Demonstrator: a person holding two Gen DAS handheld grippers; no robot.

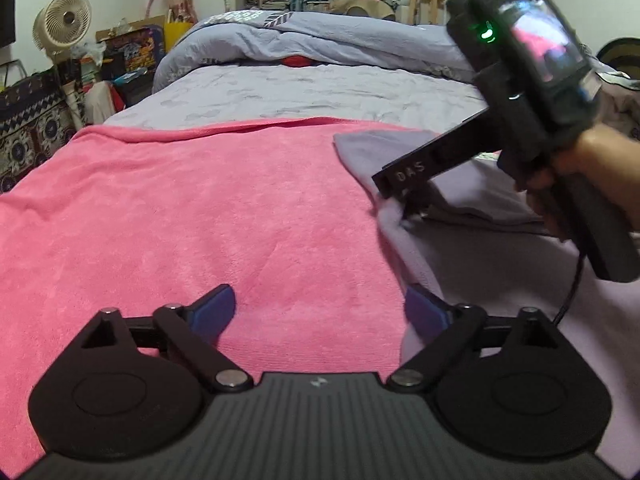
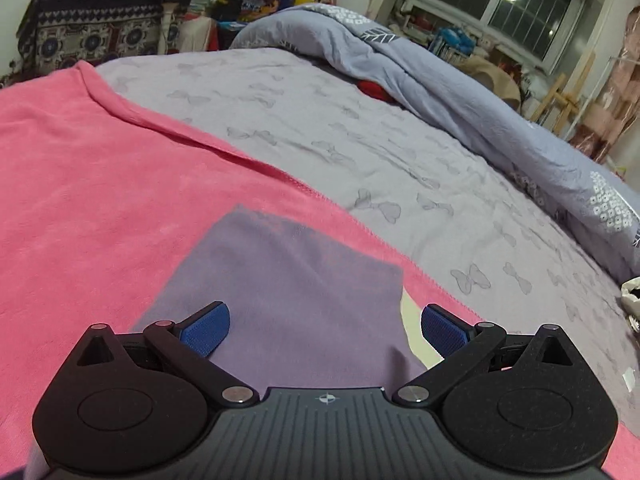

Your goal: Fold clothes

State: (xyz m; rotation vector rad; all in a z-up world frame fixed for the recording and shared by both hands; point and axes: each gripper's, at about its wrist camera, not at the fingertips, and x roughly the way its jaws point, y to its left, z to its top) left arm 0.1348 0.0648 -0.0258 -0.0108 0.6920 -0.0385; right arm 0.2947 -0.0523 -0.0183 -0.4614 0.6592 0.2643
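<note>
On the bed, a lilac garment [image 2: 280, 280] lies flat in a partly folded rectangle on a pink towel [image 1: 180, 208], with both the left tongs [image 1: 320, 312] and right tongs [image 2: 324, 330] spread and empty, so further folds likely remain.

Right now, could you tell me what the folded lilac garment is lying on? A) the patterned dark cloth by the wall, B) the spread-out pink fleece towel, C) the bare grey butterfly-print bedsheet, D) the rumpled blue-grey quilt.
B: the folded lilac garment lies on the spread-out pink fleece towel, with pink showing along its left and far edges.
</note>
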